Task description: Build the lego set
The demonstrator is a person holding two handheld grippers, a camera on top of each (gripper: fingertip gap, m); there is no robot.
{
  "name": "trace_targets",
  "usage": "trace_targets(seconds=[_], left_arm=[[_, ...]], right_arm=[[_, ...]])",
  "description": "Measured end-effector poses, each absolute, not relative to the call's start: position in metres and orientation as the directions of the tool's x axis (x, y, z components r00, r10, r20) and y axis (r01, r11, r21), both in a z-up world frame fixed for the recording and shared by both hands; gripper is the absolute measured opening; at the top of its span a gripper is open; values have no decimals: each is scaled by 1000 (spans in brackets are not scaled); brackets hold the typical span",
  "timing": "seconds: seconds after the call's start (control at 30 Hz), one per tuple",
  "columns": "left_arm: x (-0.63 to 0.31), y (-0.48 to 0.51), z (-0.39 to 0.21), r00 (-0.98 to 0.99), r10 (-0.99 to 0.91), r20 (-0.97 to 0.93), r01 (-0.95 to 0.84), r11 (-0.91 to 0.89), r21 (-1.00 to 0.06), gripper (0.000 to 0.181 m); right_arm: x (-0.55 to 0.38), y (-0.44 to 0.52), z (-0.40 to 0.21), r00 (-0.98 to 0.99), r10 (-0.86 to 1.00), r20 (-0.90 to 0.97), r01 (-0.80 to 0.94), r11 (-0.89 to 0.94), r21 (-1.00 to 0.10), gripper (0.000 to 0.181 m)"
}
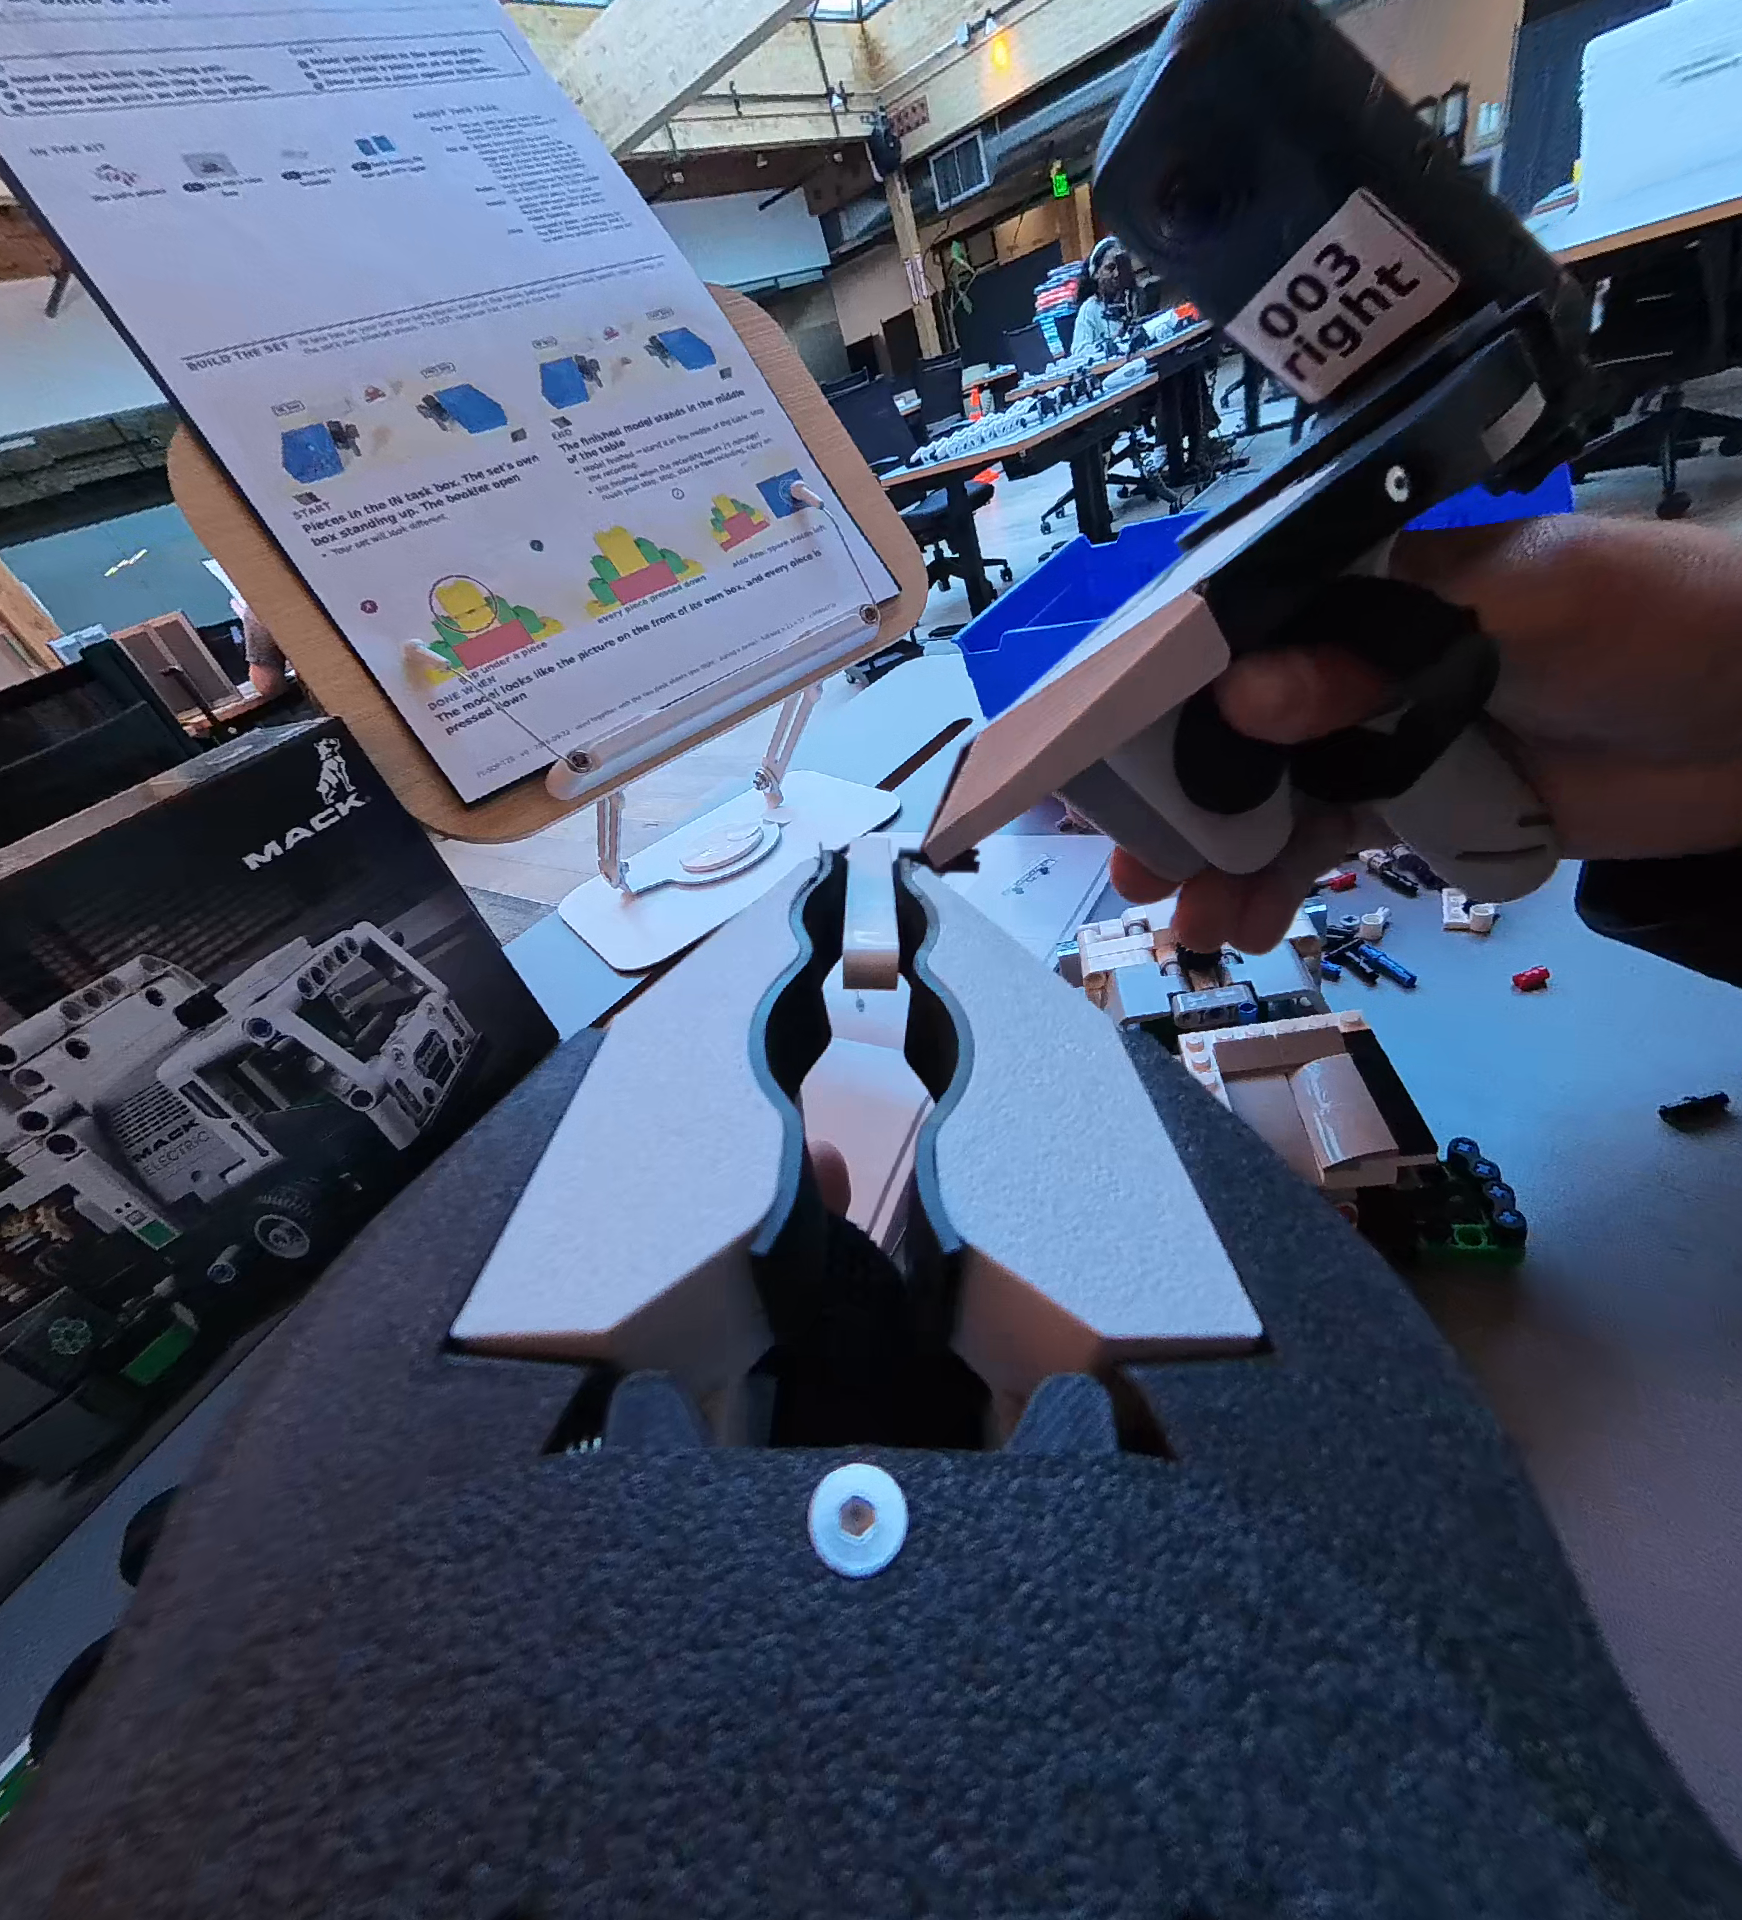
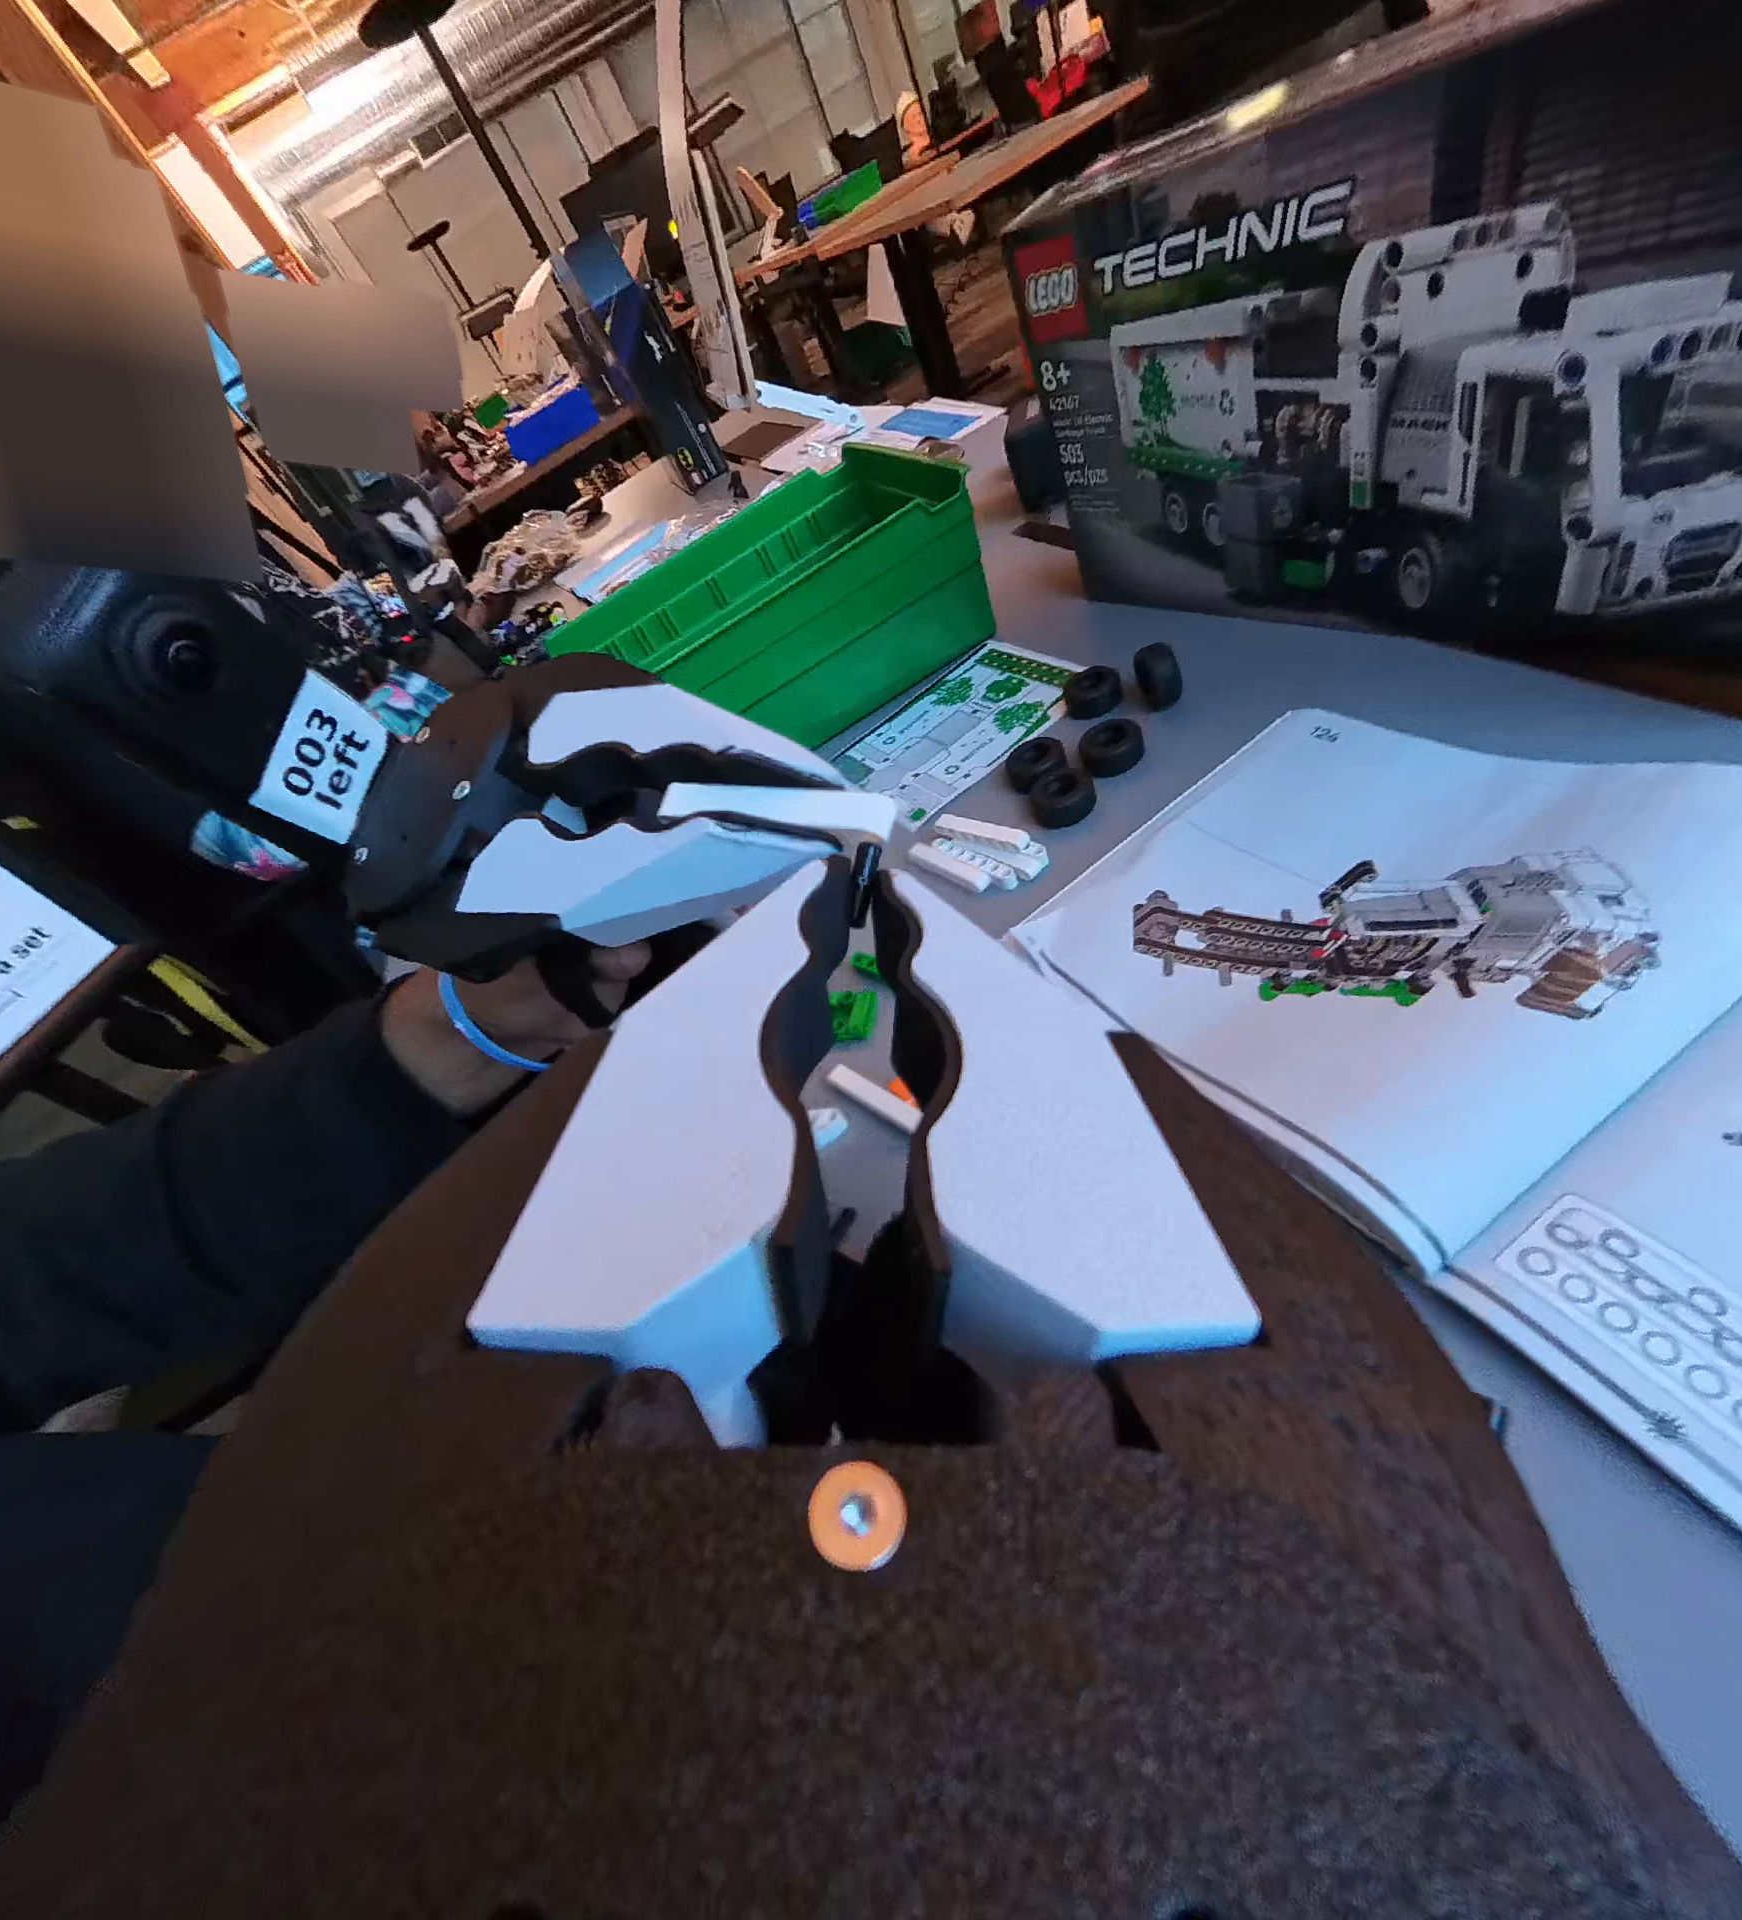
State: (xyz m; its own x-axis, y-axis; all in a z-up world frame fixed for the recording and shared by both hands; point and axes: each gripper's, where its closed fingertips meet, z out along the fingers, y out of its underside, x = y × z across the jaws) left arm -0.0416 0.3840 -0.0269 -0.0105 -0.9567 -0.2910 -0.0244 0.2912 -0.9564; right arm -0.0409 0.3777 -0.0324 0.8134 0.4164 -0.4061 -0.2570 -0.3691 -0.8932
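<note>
Bright daylight from overhead skylights, strong wide-angle bending at edges, right wrist view slightly motion-blurred

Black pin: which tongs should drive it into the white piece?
Right, likely: the right tongs pinch the black pin at their tips, close against the white piece that the left tongs hold clamped.

open-plan workshop, rows of worktables (image 1: 1054, 416)

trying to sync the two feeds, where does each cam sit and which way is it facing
Left wrist view: on the left gripper, facing the instruction stand; right gripper and a hand show.
Right wrist view: on the right gripper, facing the green bin and booklet; left gripper shows.
Shared: both grippers and the set box.
</note>
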Motion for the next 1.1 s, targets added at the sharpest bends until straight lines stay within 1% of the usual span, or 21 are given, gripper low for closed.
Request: trace_targets(seconds=[0.23,0.37,0.53,0.67,0.87,0.97,1.03,1.1], left_arm=[[-41,382,-29,-20,-958,-287,-27,288,-957,7],[-41,383,-29,-27,-968,-248,-28,249,-968,7],[-38,384,-34,-35,-982,-187,-43,188,-981,7],[-39,385,-34,-34,-969,-244,-53,246,-968,7],[-42,384,-40,-41,-893,-448,-84,450,-889,6],[-46,382,-43,-78,-857,-509,-96,514,-852,6],[-47,382,-48,-91,-815,-572,-117,579,-807,7],[-47,382,-51,-89,-799,-594,-127,601,-789,7]], right_arm=[[-41,378,-32,788,418,-453,-298,-385,-874,4],[-40,379,-32,798,406,-445,-298,-376,-877,4],[-38,382,-38,863,358,-357,-219,-371,-902,3],[-39,383,-39,866,354,-352,-216,-371,-903,3],[-41,382,-46,847,362,-388,-224,-418,-880,3],[-43,380,-49,864,377,-334,-154,-434,-888,3],[-44,380,-53,885,370,-282,-98,-444,-891,3],[-43,381,-56,898,362,-250,-69,-446,-892,3]])
